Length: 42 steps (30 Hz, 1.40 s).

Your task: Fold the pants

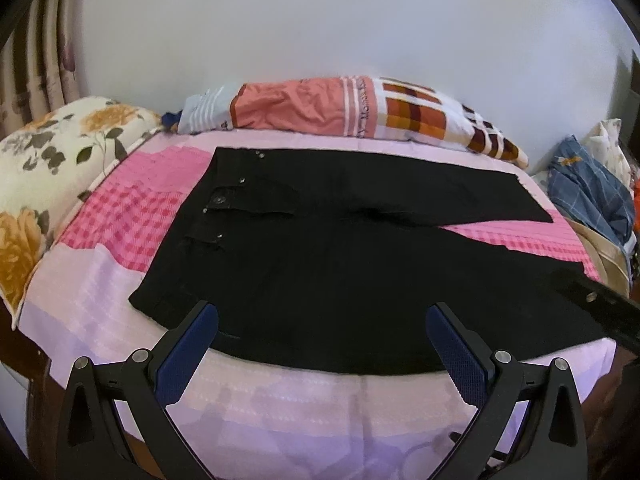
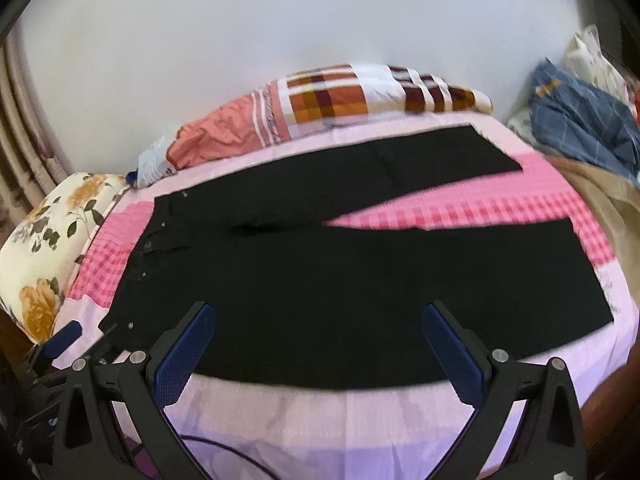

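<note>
Black pants (image 1: 340,264) lie flat beyond both spread tongs (image 1: 320,316).

Bare sheet (image 1: 280,408) before pants (image 1: 340,272)

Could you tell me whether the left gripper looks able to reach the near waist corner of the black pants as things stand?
Probably yes: the left gripper is open, and nothing lies between it and the pants.

One pair of black pants (image 1: 320,248), one floral pillow (image 1: 52,184), two grippers (both jaws apart), one folded quilt (image 1: 340,108).
</note>
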Tool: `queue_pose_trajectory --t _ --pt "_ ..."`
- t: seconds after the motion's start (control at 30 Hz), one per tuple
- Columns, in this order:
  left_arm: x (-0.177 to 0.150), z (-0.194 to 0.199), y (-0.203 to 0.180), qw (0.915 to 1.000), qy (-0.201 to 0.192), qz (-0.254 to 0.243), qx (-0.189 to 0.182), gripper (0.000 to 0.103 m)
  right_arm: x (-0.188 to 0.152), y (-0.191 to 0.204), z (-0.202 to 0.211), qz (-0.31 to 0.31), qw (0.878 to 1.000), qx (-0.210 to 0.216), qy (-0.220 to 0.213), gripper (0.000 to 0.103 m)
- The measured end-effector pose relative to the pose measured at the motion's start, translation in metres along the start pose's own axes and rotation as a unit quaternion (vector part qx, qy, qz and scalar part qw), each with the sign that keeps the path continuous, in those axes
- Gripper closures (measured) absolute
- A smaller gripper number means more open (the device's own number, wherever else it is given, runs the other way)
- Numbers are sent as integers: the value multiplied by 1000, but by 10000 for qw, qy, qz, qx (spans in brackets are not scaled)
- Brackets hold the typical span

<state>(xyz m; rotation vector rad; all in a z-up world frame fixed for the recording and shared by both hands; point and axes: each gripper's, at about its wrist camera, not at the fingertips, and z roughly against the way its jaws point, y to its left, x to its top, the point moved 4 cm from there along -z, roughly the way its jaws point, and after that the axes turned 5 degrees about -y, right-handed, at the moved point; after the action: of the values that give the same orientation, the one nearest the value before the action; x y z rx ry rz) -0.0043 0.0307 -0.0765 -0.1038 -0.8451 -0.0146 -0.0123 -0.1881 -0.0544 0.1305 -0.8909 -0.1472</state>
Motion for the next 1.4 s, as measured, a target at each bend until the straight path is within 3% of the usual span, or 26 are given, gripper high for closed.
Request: queue_pose_trajectory --t 0.27,0.43,0.6,0.73,0.97,1.07,1.13,1.2,1.33,1.4 --pt "17 -43 23 9996 229 -111 137 0 28 11 -24 127 9995 184 -240 0" --pt "45 -75 52 9996 141 -148 174 0 50 21 -45 260 9989 258 -288 0" --pt "84 -118 99 9983 218 -414 338 0 57 28 -63 274 9988 333 -237 0" --pt "115 -168 153 9975 483 -284 425 0 57 33 -85 267 9990 370 -23 0" --pt "162 -259 209 9969 719 -168 -253 4 47 35 -115 299 9981 326 418 0" --pt "176 -289 217 9957 750 -418 -353 18 44 32 -126 190 9975 299 611 0" --pt "181 -312 216 9916 1000 -587 -567 33 43 31 -131 130 9972 300 672 0" --pt "181 -328 215 9875 1158 -696 -807 42 43 30 -136 101 9970 271 719 0" --pt "181 -349 215 9833 1317 -716 -1036 42 42 31 -142 98 9965 227 804 0" --pt "183 -354 216 9796 1381 -554 -1350 42 40 30 -147 75 9957 190 907 0"
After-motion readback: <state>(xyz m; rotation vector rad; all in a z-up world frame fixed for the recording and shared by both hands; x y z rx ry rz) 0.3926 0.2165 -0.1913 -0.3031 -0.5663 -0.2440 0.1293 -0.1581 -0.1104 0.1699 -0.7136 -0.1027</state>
